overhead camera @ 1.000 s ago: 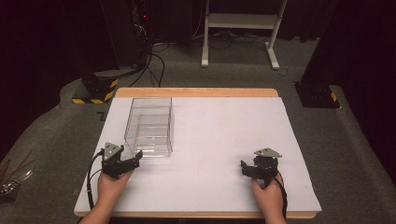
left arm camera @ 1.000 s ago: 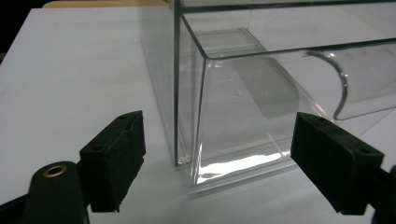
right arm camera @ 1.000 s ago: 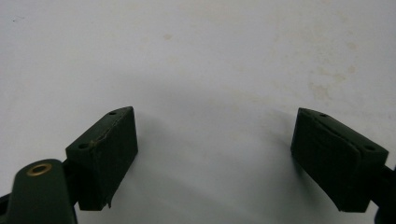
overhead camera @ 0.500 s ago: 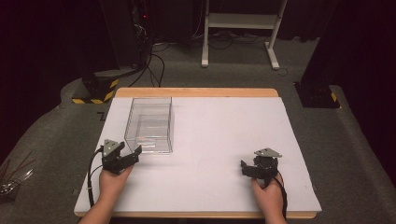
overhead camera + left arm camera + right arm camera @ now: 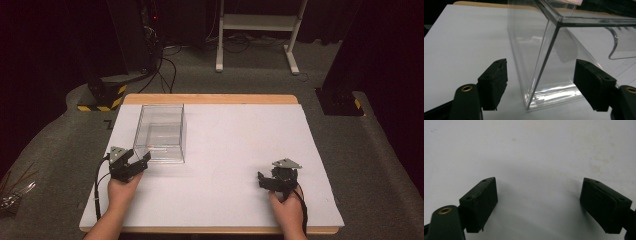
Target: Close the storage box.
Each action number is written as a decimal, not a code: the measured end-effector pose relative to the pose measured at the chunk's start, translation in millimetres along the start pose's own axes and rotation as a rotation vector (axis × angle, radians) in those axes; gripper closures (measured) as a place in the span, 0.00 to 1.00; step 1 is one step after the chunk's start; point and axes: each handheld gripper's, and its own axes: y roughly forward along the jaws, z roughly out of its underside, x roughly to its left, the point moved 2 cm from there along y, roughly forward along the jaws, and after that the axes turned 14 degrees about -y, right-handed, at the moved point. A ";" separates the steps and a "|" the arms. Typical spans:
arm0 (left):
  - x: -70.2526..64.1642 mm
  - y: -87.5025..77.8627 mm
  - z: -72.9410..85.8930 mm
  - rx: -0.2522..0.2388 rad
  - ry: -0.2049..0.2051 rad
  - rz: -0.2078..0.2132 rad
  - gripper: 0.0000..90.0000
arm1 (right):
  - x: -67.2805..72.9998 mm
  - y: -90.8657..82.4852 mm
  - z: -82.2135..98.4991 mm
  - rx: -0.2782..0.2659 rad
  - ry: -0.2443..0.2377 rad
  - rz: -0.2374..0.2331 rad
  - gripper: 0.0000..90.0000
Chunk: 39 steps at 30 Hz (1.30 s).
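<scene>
A clear plastic box point(image 5: 160, 133) stands upright on the white table top point(image 5: 230, 145), left of the middle. My left gripper point(image 5: 139, 159) is open right at the box's near left corner. In the left gripper view that corner edge point(image 5: 543, 65) rises between the two wide-apart jaws, and nothing is gripped. My right gripper point(image 5: 269, 179) rests low at the near right, open, well away from the box. In the right gripper view point(image 5: 537, 202) there is bare white table between its jaws.
The table has a wooden rim point(image 5: 210, 98) at the far side. Beyond it on the grey floor are cables point(image 5: 165, 60), a white stand's legs point(image 5: 255, 30) and black posts with yellow-striped bases point(image 5: 105, 95). Metal tools point(image 5: 12, 192) lie on the floor at the left.
My left gripper has crept forward and slightly right toward the box's near left corner. The right gripper has stayed where it was.
</scene>
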 end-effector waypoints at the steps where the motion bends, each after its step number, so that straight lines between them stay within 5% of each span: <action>1: 0.4 0.8 -0.1 0.000 -0.002 0.000 0.32 | 0.0 0.1 0.0 -0.001 0.000 0.000 0.16; 8: 3.1 5.7 -1.2 0.011 -0.019 -0.007 0.37 | 0.0 0.1 0.0 -0.001 0.001 0.000 0.16; 14: -0.4 8.1 -4.3 0.034 0.023 -0.018 0.39 | 0.0 0.1 0.0 -0.001 0.001 0.000 0.16; 22: -1.4 6.7 -3.5 0.046 0.011 -0.010 0.40 | 0.1 0.1 0.1 -0.001 0.001 0.000 0.16; 39: 2.5 -16.8 3.7 0.120 0.020 0.035 0.34 | 0.2 0.0 0.1 -0.002 0.000 0.000 0.16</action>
